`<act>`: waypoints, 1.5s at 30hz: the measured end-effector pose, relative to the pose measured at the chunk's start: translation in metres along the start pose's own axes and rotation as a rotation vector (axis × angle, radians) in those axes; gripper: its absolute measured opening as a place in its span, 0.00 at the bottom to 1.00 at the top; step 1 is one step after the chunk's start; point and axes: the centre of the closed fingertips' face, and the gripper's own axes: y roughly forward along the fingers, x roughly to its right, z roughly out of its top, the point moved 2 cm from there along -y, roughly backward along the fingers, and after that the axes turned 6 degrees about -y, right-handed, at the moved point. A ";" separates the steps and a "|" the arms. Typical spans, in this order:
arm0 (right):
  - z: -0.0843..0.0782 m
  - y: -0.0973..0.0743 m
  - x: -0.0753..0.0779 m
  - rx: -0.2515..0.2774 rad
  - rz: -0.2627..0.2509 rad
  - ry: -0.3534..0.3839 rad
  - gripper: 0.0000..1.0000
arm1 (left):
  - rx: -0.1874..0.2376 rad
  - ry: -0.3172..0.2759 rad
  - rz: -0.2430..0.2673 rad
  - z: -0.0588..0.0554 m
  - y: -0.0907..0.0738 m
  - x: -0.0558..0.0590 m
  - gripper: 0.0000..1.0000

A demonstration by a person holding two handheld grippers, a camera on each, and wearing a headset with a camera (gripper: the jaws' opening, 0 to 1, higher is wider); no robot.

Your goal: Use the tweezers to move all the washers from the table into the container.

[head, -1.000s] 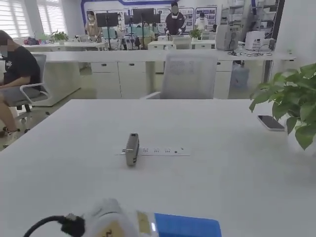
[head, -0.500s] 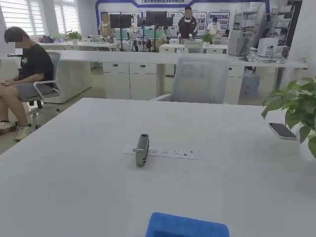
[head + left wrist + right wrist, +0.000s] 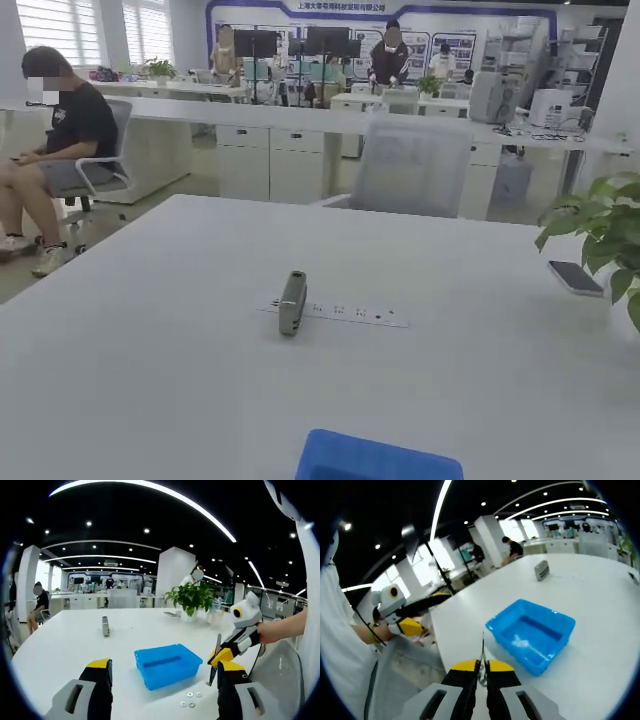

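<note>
- washers (image 3: 190, 695): tiny, flat, likely light and slippery; just near of container (image 3: 167, 664); pinch one by its rim.
- right gripper (image 3: 482, 666) clenched on tweezers (image 3: 482, 651); left gripper (image 3: 165, 666) released.

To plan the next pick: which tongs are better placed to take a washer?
Right. The right tongs are shut on the tweezers, whose tip is close to the washers beside the container; the left tongs are open, holding nothing.
</note>
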 end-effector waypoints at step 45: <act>0.019 0.037 0.105 -0.079 -0.229 -0.141 0.03 | 0.018 0.001 0.015 0.001 -0.002 -0.003 0.93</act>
